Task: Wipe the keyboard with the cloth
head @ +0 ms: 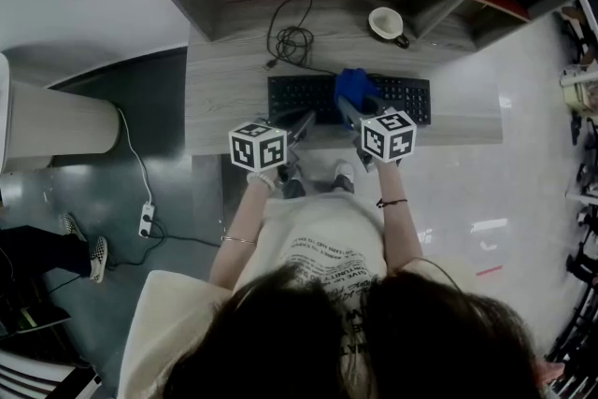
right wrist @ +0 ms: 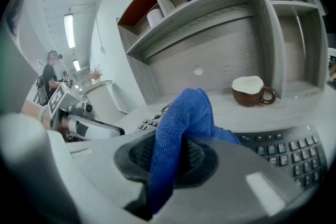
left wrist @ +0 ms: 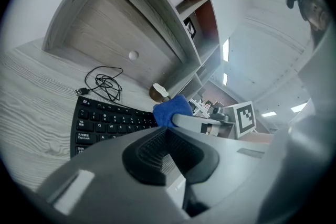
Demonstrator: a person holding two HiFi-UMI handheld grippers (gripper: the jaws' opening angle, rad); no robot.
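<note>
Cloth (right wrist: pixel 181 118) pinched in right tongs (right wrist: pixel 168 160) over keyboard (head: pixel 299 96), left tongs (left wrist: pixel 168 152) closed empty, mug (head: pixel 386 23) behind

I see a grey wood-grain desk (head: pixel 224 79) carrying three things: a black keyboard (head: pixel 299 96) lying along its front edge, a coiled black cable (head: pixel 291 40) behind the keyboard's left half, and a brown cup (head: pixel 386 23), white inside, at the back right
</note>
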